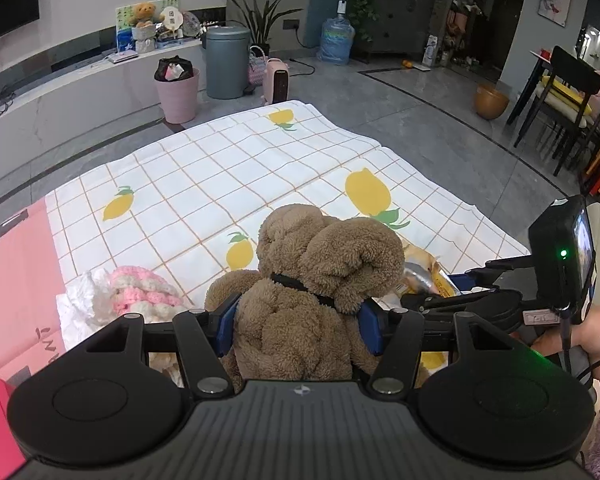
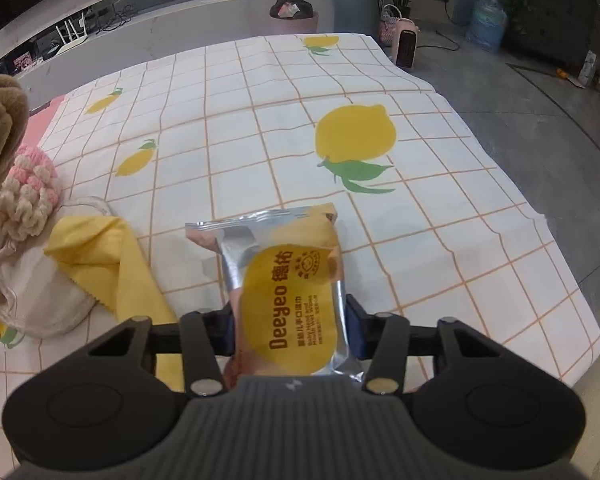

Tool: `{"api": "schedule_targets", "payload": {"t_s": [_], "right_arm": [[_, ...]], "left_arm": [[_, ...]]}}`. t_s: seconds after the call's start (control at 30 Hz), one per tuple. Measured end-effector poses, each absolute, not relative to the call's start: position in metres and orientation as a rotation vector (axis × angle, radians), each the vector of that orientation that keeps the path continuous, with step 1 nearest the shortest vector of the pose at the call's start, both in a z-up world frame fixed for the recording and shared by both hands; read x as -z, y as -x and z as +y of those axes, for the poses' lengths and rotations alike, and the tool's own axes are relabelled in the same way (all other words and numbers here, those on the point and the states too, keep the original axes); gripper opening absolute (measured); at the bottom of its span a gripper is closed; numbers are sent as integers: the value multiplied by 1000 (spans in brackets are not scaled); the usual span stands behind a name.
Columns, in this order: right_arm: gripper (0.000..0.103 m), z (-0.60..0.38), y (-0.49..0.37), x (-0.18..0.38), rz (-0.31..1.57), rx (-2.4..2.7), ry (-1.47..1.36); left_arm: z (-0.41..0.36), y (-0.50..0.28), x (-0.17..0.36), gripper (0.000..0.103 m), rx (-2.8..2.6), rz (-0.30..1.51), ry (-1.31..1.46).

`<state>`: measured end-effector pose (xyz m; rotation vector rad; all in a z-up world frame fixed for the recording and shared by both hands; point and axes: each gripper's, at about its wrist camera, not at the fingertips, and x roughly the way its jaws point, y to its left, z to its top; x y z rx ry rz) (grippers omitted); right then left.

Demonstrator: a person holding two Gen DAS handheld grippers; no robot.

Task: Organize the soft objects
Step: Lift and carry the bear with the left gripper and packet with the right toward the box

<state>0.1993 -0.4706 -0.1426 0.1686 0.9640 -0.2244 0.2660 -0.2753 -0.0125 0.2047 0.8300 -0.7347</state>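
Lemon-print cloth (image 2: 260, 128) beneath gripper-held wipes pack (image 2: 288, 292)

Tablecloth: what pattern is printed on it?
White tablecloth with an orange grid and yellow lemons; clearest in the right wrist view.

right tongs (image 2: 290, 326): clamped on wipes pack (image 2: 290, 296) | yellow cloth (image 2: 100, 256) left | lemon-print sheet (image 2: 420, 240) beneath

Brown fuzzy plush toy (image 1: 300, 280) upright, clamped between blue pads. Silver-and-yellow wet-wipes pack (image 2: 288, 288) lengthwise between pads, above lemon-print cloth.
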Motion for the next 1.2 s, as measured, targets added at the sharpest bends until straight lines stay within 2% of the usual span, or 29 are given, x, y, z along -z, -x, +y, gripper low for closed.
{"api": "schedule_targets", "payload": {"t_s": [0.43,0.67,1.0,1.2], "right_arm": [[44,-467,-181,107,867,223,-306],[44,-431,-160,61,685,145,-357],[44,-320,-129,-16,496,10,-255],[44,-234,-127,-49,454,-143,-194]], "left_arm": [[-249,-259,-10,68,700,779,-217],[-222,-241,-37,68,655,706,-211],[-139,-219,-93,68,515,643,-225],[-75,-210,-104,68,306,729,-266]]}}
